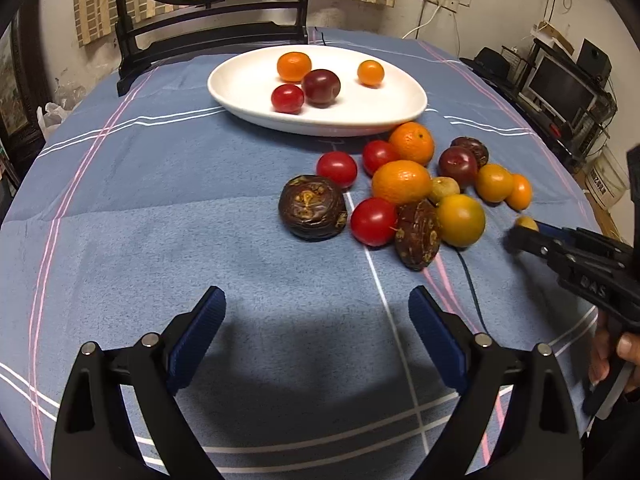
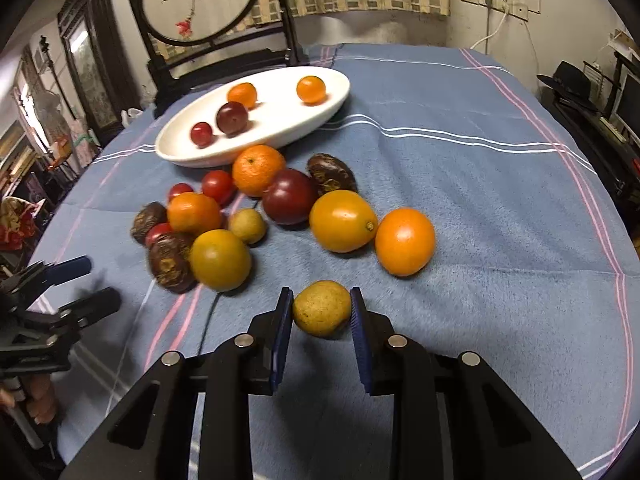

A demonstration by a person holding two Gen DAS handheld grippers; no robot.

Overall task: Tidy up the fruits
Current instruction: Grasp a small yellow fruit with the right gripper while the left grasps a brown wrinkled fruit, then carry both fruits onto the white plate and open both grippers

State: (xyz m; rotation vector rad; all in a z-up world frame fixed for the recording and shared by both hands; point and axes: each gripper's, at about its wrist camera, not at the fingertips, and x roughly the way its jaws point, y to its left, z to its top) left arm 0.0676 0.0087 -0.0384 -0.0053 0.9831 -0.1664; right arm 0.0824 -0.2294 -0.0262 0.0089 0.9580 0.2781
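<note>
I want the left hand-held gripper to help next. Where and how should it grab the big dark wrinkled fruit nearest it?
Grip the dark wrinkled fruit across its widest middle, fingers on its left and right flanks. It sits squat with its scarred top facing up. Probably come from the near side, where bare cloth lies. The left hand-held gripper is already wide open. A red tomato lies close on its right, so keep that finger tight in.

Blue striped tablecloth (image 1: 160, 200); white plate (image 1: 240, 88); yellow-brown fruit (image 2: 322, 308).
</note>
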